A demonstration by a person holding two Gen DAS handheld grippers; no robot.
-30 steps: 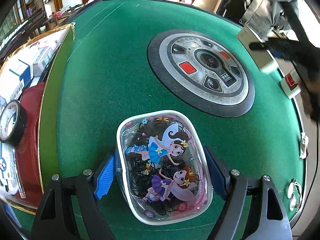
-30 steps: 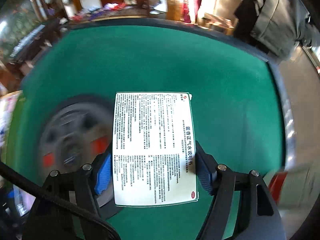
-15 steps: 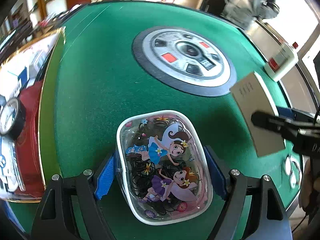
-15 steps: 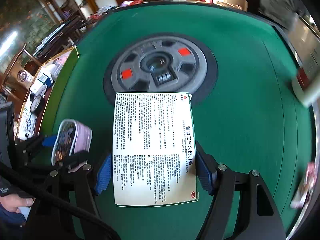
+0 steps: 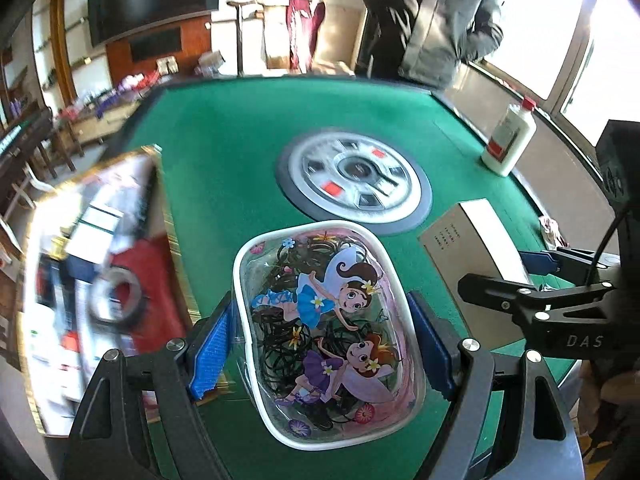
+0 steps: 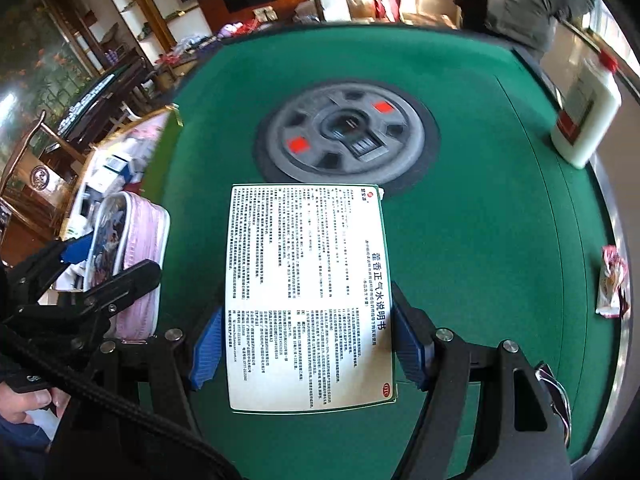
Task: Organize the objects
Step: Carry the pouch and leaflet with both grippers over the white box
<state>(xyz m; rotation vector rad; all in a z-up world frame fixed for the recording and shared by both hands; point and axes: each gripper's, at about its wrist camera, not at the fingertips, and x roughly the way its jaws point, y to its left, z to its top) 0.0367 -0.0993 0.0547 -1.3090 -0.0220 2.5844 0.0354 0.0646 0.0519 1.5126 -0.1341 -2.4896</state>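
My left gripper (image 5: pixel 320 344) is shut on a clear pouch (image 5: pixel 328 320) printed with cartoon fairies and holding dark hair ties, lifted above the green table (image 5: pixel 224 184). My right gripper (image 6: pixel 306 340) is shut on a flat box (image 6: pixel 308 292) whose printed white face looks up at the camera. In the left wrist view the same box (image 5: pixel 472 240) and the right gripper's fingers (image 5: pixel 540 262) show at the right. From the right wrist, the pouch (image 6: pixel 132 256) appears side-on at the left, pink along its edge, with the left gripper's fingers (image 6: pixel 120 284) around it.
A gold-rimmed open box (image 5: pixel 100 272) of assorted items, with a tape roll (image 5: pixel 116 296), lies at the table's left edge. The round control hub (image 5: pixel 356 178) sits mid-table. A white bottle (image 6: pixel 588 116) with a red cap stands at the right edge; a small wrapper (image 6: pixel 612 280) lies nearer. A person (image 5: pixel 440 20) stands beyond the table.
My left gripper has risen and tilted up with the pouch, bringing the room into view. My right gripper has carried the box leftward across the table, close beside the left one.
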